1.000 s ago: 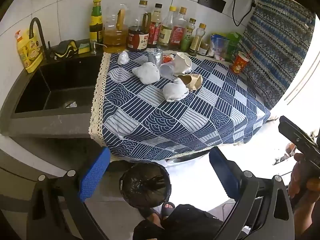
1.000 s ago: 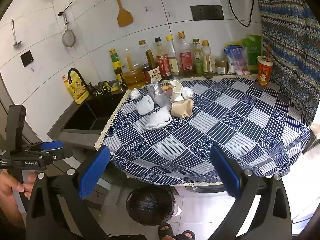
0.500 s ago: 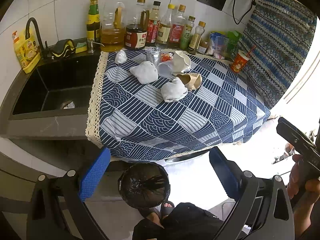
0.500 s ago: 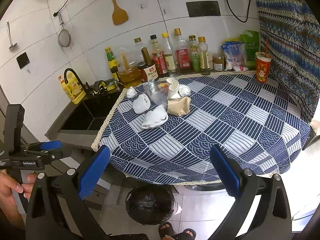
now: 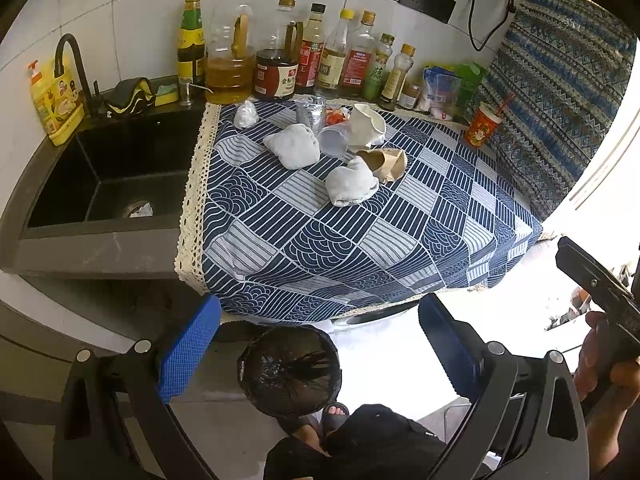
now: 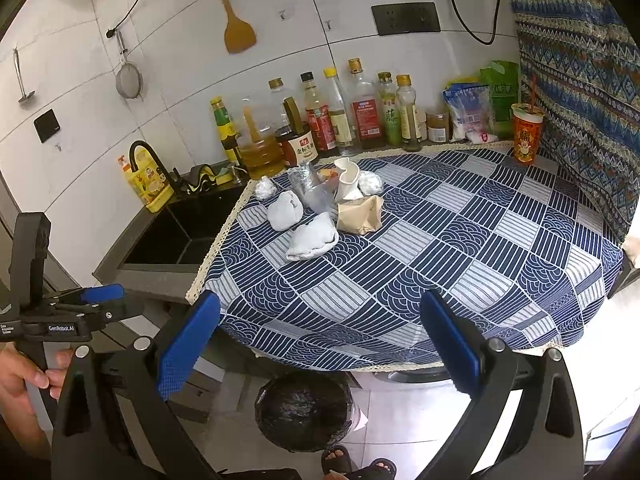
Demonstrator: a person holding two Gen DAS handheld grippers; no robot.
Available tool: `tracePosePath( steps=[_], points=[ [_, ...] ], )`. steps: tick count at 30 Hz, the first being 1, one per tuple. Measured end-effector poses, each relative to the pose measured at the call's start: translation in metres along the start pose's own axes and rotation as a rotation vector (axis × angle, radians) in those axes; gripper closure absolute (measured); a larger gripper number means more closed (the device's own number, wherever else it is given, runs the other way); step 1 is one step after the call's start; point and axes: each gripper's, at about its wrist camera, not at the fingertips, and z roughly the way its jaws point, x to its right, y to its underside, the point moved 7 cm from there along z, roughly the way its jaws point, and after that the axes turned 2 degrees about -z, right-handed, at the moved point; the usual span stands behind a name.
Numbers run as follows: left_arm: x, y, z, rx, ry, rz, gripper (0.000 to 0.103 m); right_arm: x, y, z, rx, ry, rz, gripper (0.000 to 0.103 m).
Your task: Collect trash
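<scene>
The small red-and-orange item (image 5: 335,115) at the far end of the trash pile sits mostly behind the clear plastic cup (image 5: 334,141) and the crushed white cup (image 5: 366,128), so its kind cannot be told. Bottle labels along the far wall are too small to read. The table (image 6: 400,288) hides the far rim of the black-lined bin (image 6: 304,412). The right tool (image 5: 600,288) is cut off at the right edge of the left wrist view.

A tabletop covered by a navy-and-white patterned cloth (image 6: 440,248) is strewn with crumpled white paper wads (image 6: 312,236), a crushed brown paper bag (image 6: 360,216), a dented white cup (image 6: 348,180) and a clear plastic cup (image 5: 334,140).
</scene>
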Motion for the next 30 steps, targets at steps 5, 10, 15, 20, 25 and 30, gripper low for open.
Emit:
tracePosePath(
  steps=[5, 10, 15, 20, 25, 30],
  points=[
    [-0.001, 0.001, -0.001, 0.001, 0.000, 0.007, 0.007, -0.002, 0.001, 0.000, 0.001, -0.004, 0.006, 0.004],
    [-0.002, 0.002, 0.000, -0.010, 0.004, 0.010, 0.007, -0.003, 0.002, 0.002, -0.009, -0.002, 0.001, 0.004],
    [-0.004, 0.005, -0.001, -0.016, 0.004, 0.014, 0.007, -0.004, 0.003, 0.003, -0.011, -0.008, 0.007, 0.004],
    [-0.002, 0.003, -0.001, -0.012, 0.007, 0.005, 0.007, -0.006, 0.004, 0.006, -0.020, -0.007, 0.009, 0.004],
    [-0.002, 0.002, 0.000, -0.017, 0.009, 0.014, 0.007, -0.007, 0.005, 0.008, -0.023, -0.010, 0.011, 0.004],
    [-0.004, 0.000, 0.000, -0.017, 0.012, 0.006, 0.007, -0.010, 0.004, 0.009, -0.025, -0.011, 0.010, 0.004]
  ],
)
